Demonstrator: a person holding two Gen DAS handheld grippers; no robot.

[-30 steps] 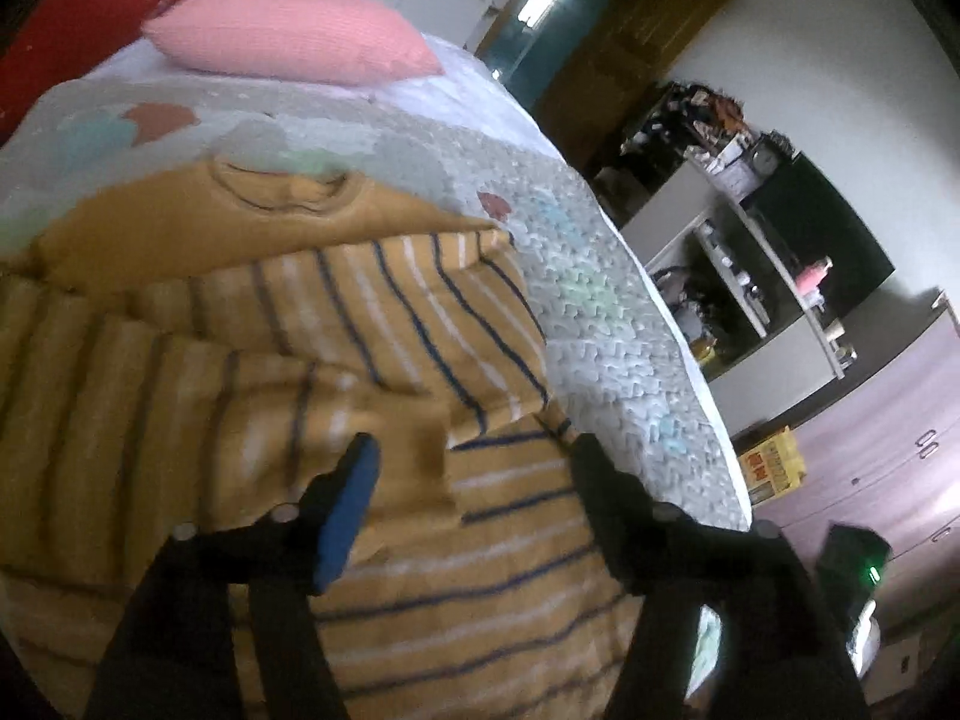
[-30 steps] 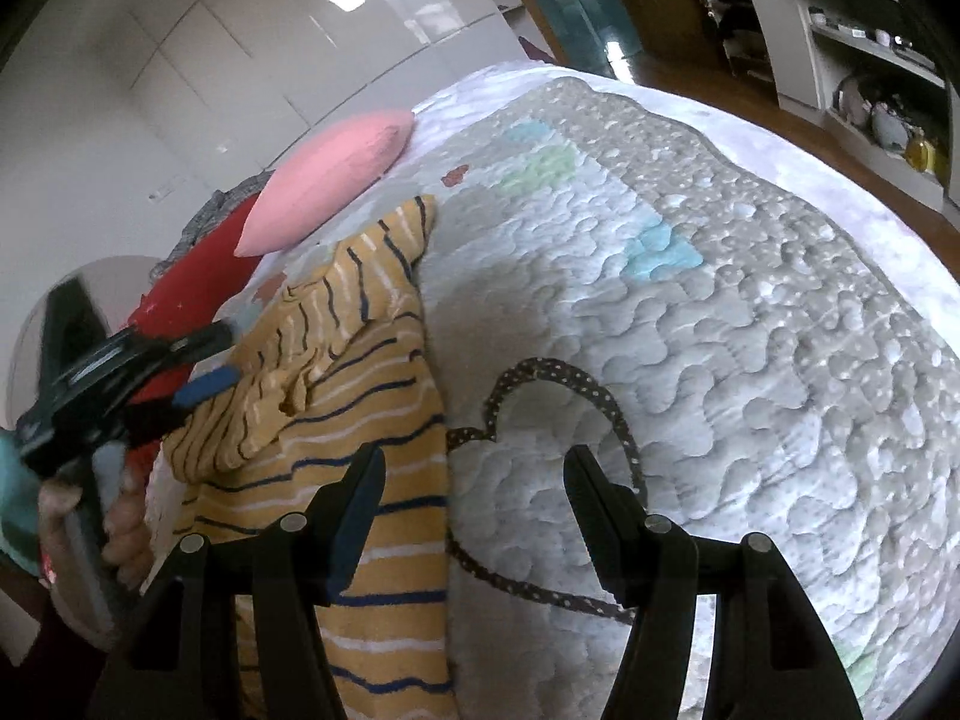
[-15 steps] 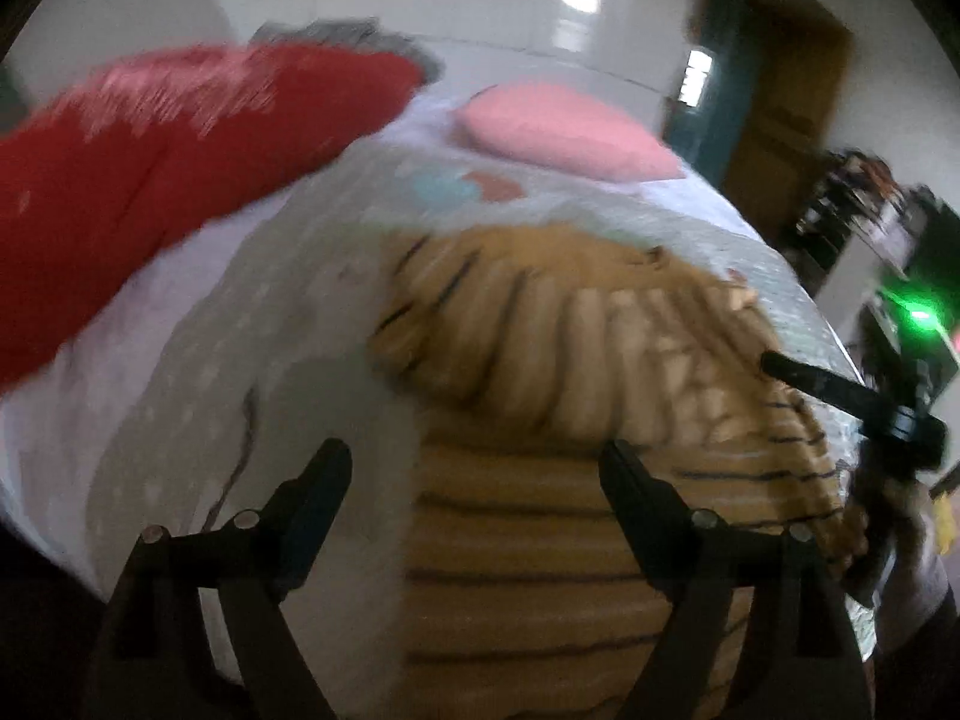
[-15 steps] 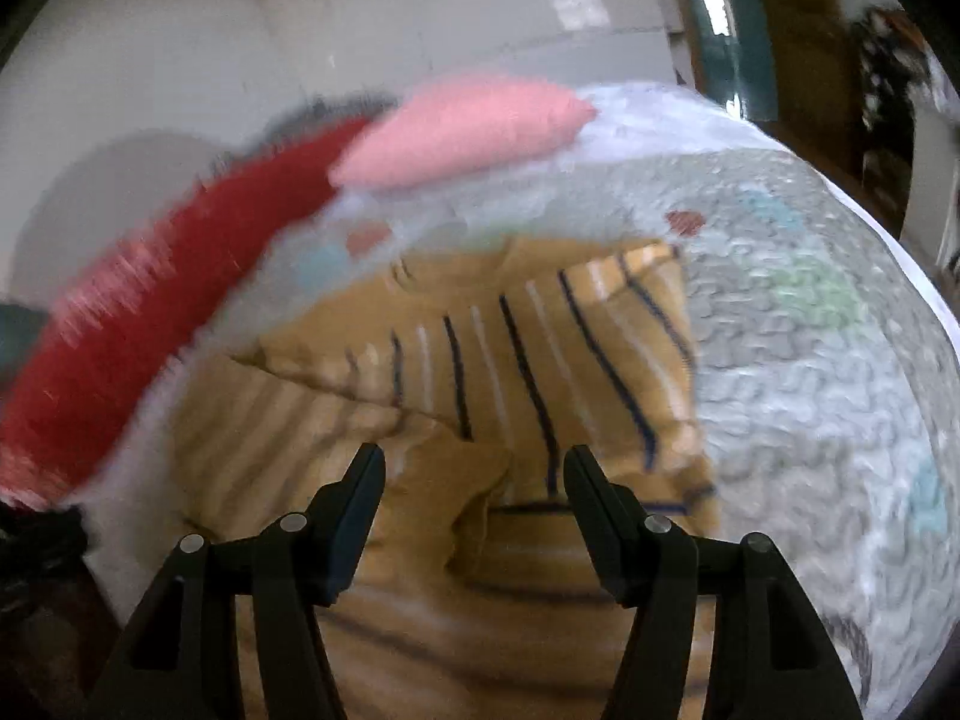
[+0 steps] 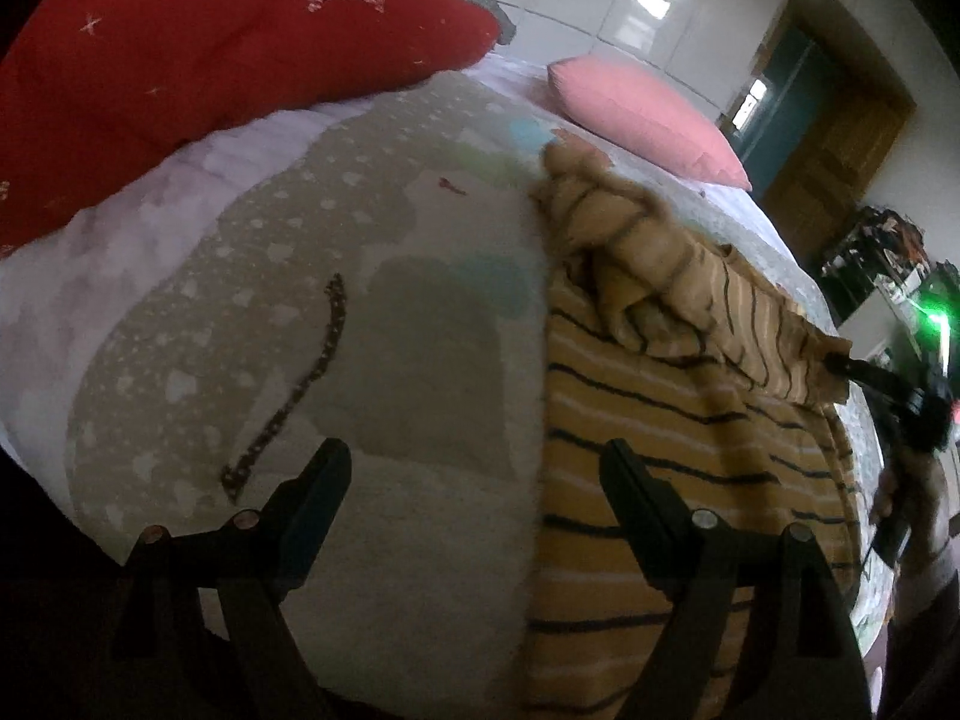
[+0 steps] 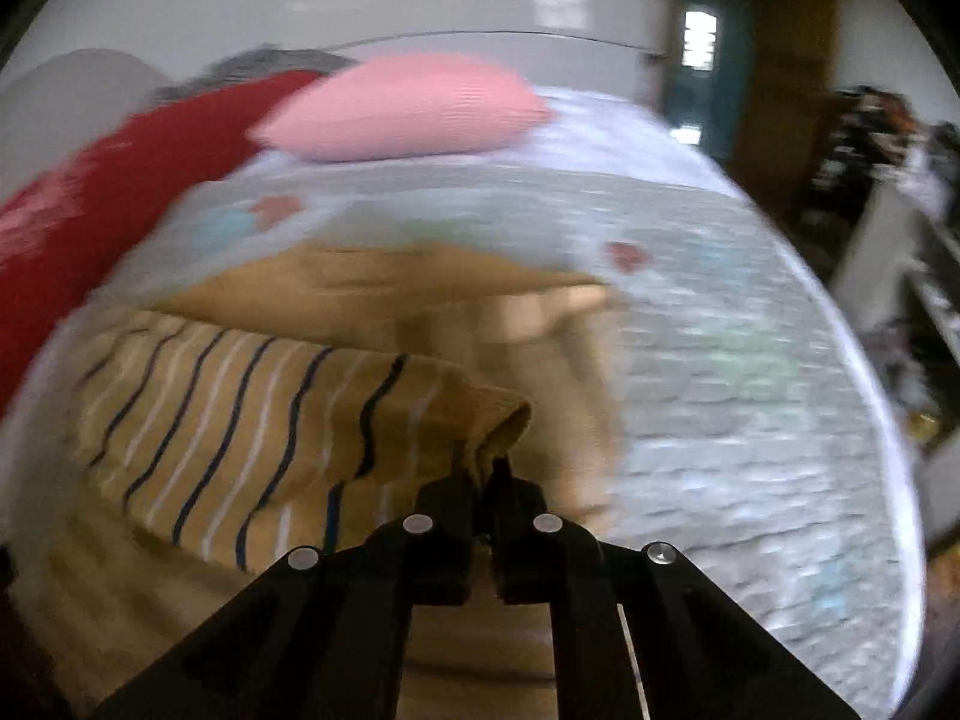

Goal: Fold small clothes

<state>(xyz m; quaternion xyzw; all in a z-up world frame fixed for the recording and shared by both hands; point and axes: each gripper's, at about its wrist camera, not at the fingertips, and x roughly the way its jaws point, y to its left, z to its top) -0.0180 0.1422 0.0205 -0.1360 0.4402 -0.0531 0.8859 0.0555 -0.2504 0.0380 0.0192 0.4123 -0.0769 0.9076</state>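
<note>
Left wrist view: left gripper (image 5: pixel 474 480) with fingers spread wide, nothing between them, poised above the quilted bedspread (image 5: pixel 372 324) just beside the left edge of the striped mustard shirt (image 5: pixel 678 456). Shirt lying on the bedspread, upper portion bunched into folds toward the pink pillow (image 5: pixel 642 120); red pillow (image 5: pixel 210 42) at the head of the bed, far left. Right gripper (image 5: pixel 840 367) visible at the shirt's far edge, pinching fabric.

Right wrist view, motion-blurred: right gripper (image 6: pixel 485 468) clamped tight on a folded edge of the striped mustard shirt (image 6: pixel 252 414), that flap raised above the layer beneath. Pink pillow (image 6: pixel 408 108) and red pillow (image 6: pixel 72 198) beyond; quilted bedspread (image 6: pixel 720 372) to the right.
</note>
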